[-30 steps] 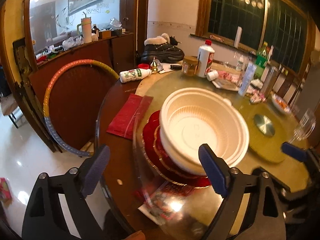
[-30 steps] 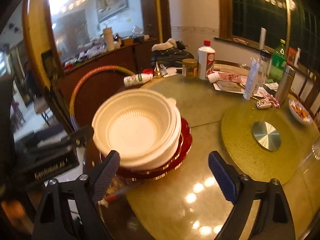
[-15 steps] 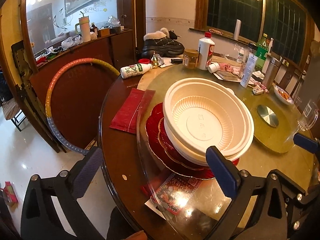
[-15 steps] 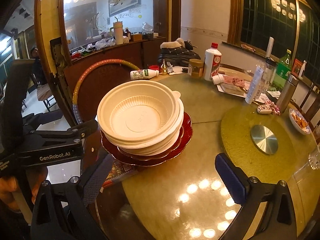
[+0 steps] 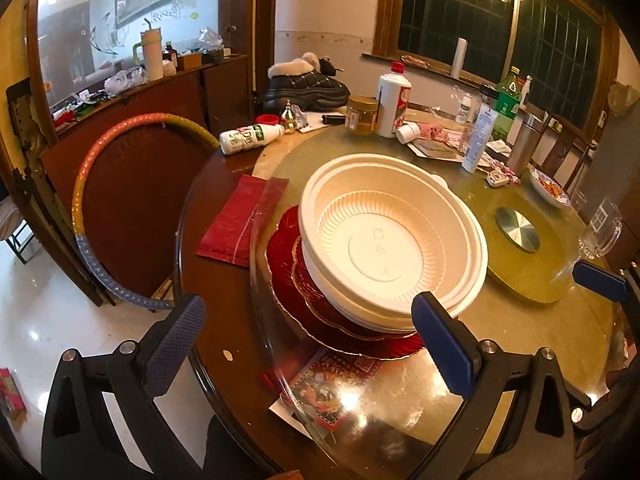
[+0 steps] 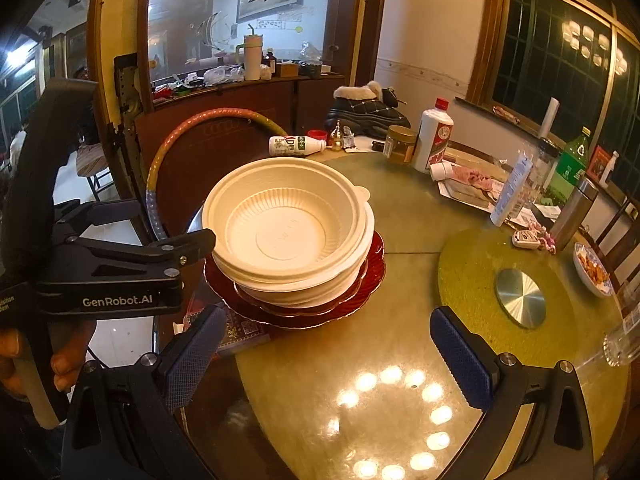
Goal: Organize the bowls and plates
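Note:
A stack of cream plastic bowls (image 5: 392, 236) sits nested on a stack of red gold-rimmed plates (image 5: 288, 256) near the edge of the glass turntable (image 5: 360, 408). The same bowls (image 6: 284, 224) and red plates (image 6: 372, 268) show in the right wrist view. My left gripper (image 5: 316, 346) is open and empty, just short of the stack. My right gripper (image 6: 326, 356) is open and empty, drawn back from the stack. The left gripper's body (image 6: 116, 272) shows at the stack's left side.
A red cloth (image 5: 240, 220), a booklet (image 5: 332, 384) under the glass, a lying white bottle (image 5: 248, 138), a jar (image 5: 362, 114), a liquor bottle (image 5: 394, 100), boots (image 5: 304, 88), a glass mug (image 5: 600, 232), a snack dish (image 5: 550, 192) and a yellow-green mat (image 6: 516, 280) are around. A hoop (image 5: 100, 200) leans beside the table.
Both grippers have pulled back and risen away from the stack. The stack of bowls and plates stays in place.

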Demonstrator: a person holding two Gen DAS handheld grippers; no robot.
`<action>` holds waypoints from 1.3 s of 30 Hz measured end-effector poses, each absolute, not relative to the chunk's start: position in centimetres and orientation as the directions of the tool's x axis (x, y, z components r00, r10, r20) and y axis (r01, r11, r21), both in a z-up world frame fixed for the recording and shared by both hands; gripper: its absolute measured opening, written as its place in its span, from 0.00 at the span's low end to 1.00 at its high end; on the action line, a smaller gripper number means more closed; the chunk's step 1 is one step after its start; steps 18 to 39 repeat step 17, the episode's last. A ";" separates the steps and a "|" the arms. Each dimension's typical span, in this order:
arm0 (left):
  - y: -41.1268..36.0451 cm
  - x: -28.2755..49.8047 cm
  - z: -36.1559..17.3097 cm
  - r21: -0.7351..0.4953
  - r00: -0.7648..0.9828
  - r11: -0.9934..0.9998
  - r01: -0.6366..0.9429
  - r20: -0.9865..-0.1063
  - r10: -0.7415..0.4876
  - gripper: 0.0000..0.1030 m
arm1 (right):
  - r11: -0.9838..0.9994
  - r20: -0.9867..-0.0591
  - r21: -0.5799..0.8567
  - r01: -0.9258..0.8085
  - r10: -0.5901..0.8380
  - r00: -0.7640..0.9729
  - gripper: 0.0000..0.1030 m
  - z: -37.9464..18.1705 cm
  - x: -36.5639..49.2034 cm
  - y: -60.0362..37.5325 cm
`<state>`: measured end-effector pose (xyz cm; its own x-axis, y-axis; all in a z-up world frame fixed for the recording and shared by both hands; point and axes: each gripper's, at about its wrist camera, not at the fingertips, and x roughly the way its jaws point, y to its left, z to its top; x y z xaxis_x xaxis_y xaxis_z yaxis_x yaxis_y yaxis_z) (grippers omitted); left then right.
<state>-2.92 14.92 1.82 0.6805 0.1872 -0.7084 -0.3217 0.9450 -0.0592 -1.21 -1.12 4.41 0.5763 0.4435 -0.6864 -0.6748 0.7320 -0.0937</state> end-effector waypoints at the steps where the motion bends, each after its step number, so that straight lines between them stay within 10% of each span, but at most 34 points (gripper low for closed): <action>1: 14.8 -2.9 1.7 -0.060 0.679 0.946 -0.319 -0.711 0.183 1.00 | 0.729 -0.687 -0.097 -0.677 0.443 0.576 1.00 4.4 -1.2 -1.1; 39: 14.7 -2.4 1.4 -0.050 0.683 0.946 -0.321 -0.704 0.194 1.00 | 0.717 -0.700 -0.097 -0.690 0.443 0.560 1.00 3.8 -1.0 -0.4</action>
